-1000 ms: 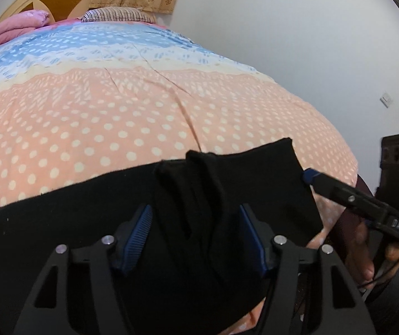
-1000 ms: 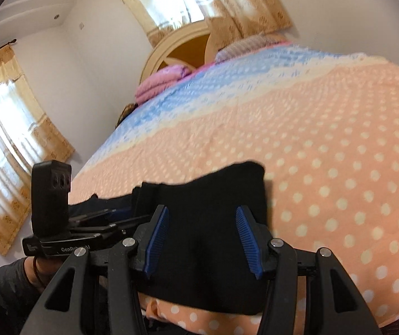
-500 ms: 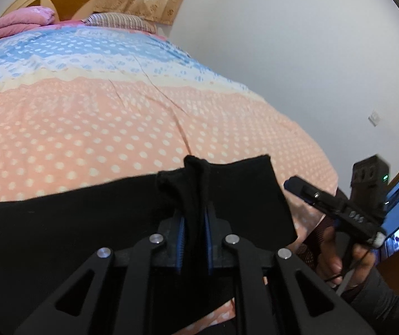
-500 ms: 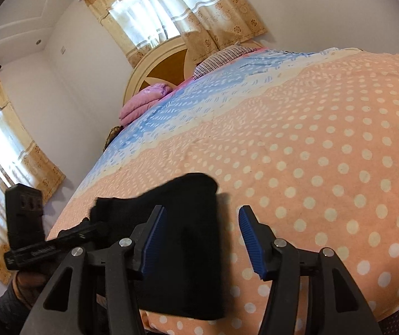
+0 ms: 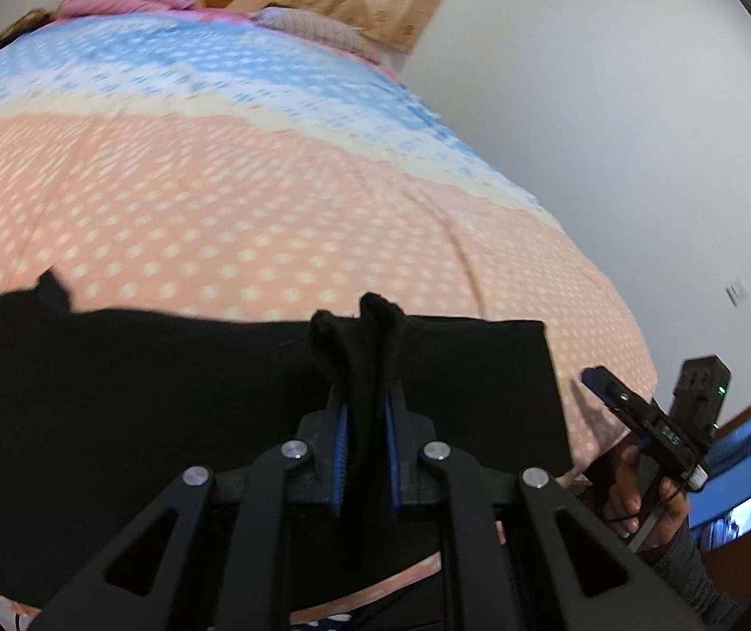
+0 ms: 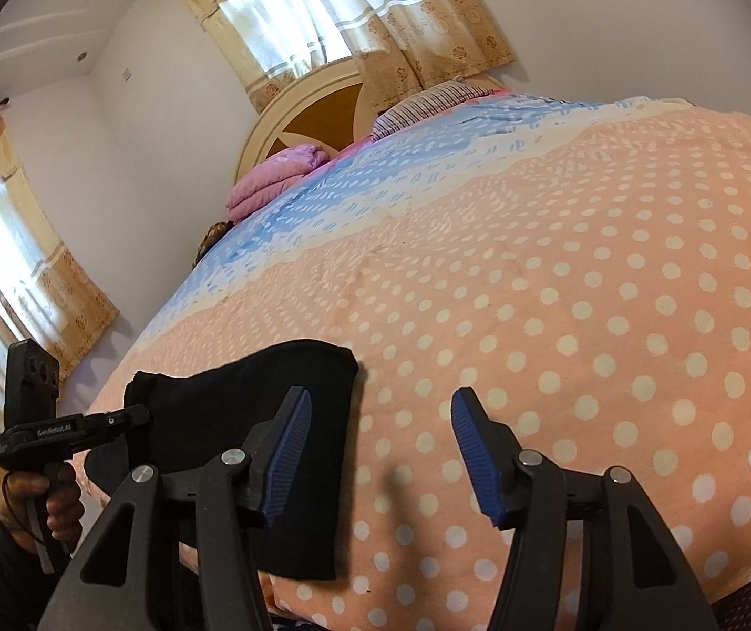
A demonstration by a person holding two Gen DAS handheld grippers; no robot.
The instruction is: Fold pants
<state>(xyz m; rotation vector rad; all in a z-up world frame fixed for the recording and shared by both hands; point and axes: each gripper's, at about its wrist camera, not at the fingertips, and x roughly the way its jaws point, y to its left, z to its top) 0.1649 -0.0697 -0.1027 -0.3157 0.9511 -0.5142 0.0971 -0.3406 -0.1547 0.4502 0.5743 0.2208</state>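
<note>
Plainly, the risk is an uneven fold: only the left gripper (image 5: 364, 415) has hold of the black pants (image 5: 112, 394), pinching a small bunched ridge near one end, so carrying that end over alone could let the free corner sag, twist or slip out of the thin bite. The pants lie flat along the near edge of the polka-dot bedspread (image 6: 585, 289). The right gripper (image 6: 380, 447) hangs with its jaws spread wide and empty, just beside the pants' end, touching nothing I can make out.
</note>
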